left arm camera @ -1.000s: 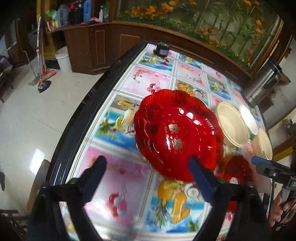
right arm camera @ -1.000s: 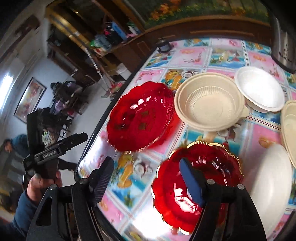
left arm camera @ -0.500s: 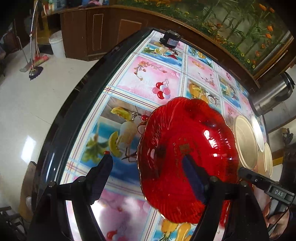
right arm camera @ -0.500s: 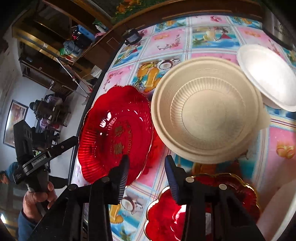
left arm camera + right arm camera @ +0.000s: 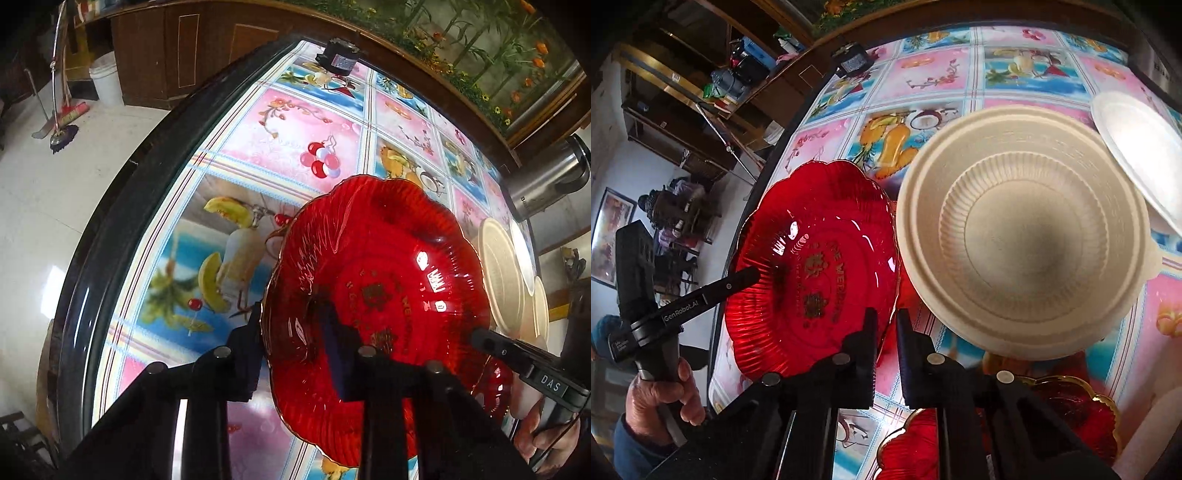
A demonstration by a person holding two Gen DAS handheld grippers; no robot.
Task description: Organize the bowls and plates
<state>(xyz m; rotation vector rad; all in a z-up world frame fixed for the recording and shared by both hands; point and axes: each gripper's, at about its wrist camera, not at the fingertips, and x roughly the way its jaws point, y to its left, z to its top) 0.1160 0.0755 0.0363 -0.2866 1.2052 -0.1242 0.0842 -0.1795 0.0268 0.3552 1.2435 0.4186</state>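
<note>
Where the left wrist view looks along its own fingers, the left gripper (image 5: 295, 350) has closed on the near rim of the red scalloped plate (image 5: 380, 295): one finger sits outside the rim, the other inside the dish, with the thin plastic edge pinched between them. That plate lies by the table's left edge, over the fruit-print tablecloth (image 5: 288, 122), and I cannot tell whether its base has left the cloth. Past its far side a cream ribbed bowl (image 5: 498, 273) and paler dishes run toward the far right corner, near a steel kettle (image 5: 546, 177). The other tool's finger reaches in at the plate's right rim.

Seen from the right wrist, the right gripper (image 5: 886, 350) is nearly closed, its jaws a narrow slot apart, at the right rim of the same red plate (image 5: 812, 273); whether the edge is actually caught in that slot I cannot tell. The cream bowl (image 5: 1023, 229) sits just beside the plate on the right, a white plate (image 5: 1137, 147) beyond it, and a second red plate (image 5: 1071, 413) with a gilt rim lies at the near edge under the gripper.

The step in hand looks like taking up the first red plate to stack it with its twin. Next likely comes a level lift, a firm hold on the slick rim, and clearance past the bowl.
</note>
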